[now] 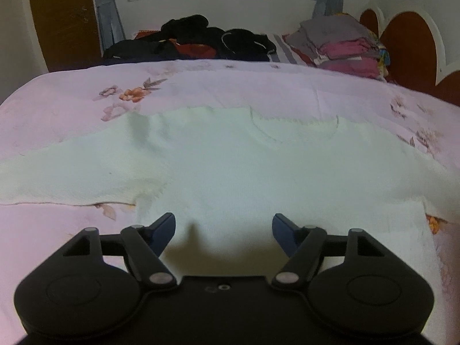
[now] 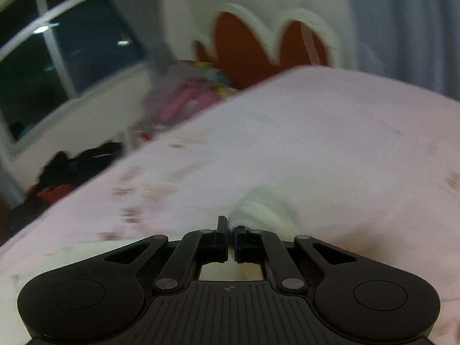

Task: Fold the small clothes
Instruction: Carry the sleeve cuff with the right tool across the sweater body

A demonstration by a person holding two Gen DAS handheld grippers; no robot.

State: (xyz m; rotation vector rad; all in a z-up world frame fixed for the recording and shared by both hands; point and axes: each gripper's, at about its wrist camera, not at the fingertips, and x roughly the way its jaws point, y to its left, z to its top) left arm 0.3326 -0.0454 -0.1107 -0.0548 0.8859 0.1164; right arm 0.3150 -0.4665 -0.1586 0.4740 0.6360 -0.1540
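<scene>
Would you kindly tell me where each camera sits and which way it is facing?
Left wrist: on the left tool, jaws open, looking across the pale garment on the pink bedspread toward the window.
Right wrist: on the right tool, jaws closed on a white fabric fold, tilted, blurred, toward the headboard.
Shared: bedspread, dark clothes pile, folded stack.

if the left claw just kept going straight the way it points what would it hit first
Most likely the white shirt spread flat on the bed, right ahead of the open left claw. Depth is hard to judge through the fisheye.
</scene>
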